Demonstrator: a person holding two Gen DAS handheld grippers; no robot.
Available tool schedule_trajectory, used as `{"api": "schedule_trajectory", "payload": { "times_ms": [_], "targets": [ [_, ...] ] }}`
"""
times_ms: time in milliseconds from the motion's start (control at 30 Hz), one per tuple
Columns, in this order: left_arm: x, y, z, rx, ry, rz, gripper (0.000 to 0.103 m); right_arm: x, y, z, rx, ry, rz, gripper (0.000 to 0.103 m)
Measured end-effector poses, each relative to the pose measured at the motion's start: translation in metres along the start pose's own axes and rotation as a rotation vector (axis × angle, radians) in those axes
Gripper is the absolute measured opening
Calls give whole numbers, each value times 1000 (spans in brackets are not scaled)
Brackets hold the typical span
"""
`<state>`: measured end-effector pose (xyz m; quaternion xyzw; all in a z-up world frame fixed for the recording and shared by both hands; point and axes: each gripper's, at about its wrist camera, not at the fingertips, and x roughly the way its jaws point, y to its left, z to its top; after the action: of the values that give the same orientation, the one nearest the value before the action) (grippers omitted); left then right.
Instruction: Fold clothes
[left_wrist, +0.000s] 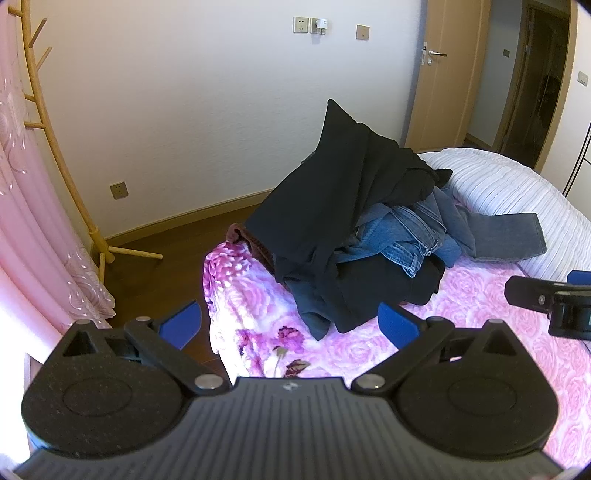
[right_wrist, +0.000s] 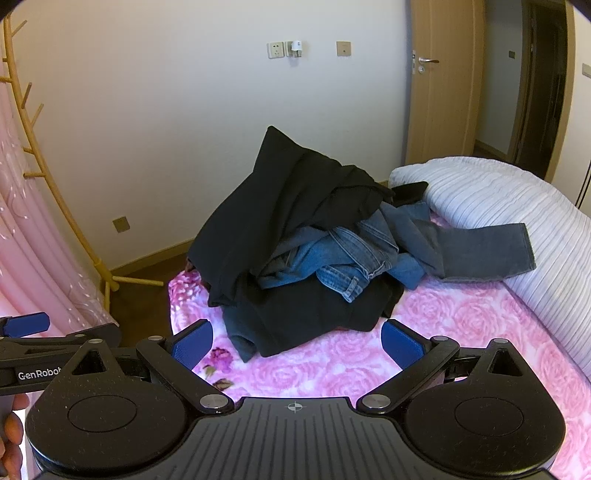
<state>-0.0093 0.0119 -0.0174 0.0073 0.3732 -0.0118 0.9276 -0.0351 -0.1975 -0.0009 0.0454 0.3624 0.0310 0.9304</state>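
Lying in a loose heap on the bed (right_wrist: 461, 317), near the corner by the wall, the pile of clothes (right_wrist: 306, 251) is seen at about 12 o'clock from both tongs. A black garment (left_wrist: 332, 184) is draped over the top and stands up in a peak, blue jeans (right_wrist: 354, 254) are bunched beneath it, and another dark garment (right_wrist: 314, 314) is spread at the bottom. One grey-blue trouser leg (right_wrist: 484, 251) is stretched out toward 3 o'clock, onto a white ribbed quilt (right_wrist: 517, 206). The bed is covered with a pink rose-patterned blanket (left_wrist: 480, 295). The left tongs (left_wrist: 290, 323) are held wide open, with nothing between the blue pads, just short of the pile's near edge. The right tongs (right_wrist: 297, 341) are likewise spread wide and empty, close to the heap but not touching it. Fingers of a hand (right_wrist: 13, 435) are glimpsed at 8 o'clock in the right wrist view. A wooden coat rack (left_wrist: 55, 147) and a pink curtain (left_wrist: 22, 221) are seen at 9 to 10 o'clock, and a door (right_wrist: 443, 81) at 2 o'clock.
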Motion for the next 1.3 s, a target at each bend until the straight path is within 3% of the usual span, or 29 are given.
{"api": "schedule_trajectory", "payload": {
  "times_ms": [500,700,900,1133,1300],
  "targets": [
    [11,-5,6,49,3,6,101,11,-13,9,31,1,12,100],
    [43,7,23,145,-64,-24,101,34,-17,22,21,-4,32,100],
    [125,29,55,250,-78,-112,100,90,-23,50,17,9,20,100],
    [254,35,120,399,-23,-347,100,205,-37,115,72,47,-32,100],
    [328,20,153,592,-32,-441,100,293,-55,155,133,87,-82,100]
  ]
}}
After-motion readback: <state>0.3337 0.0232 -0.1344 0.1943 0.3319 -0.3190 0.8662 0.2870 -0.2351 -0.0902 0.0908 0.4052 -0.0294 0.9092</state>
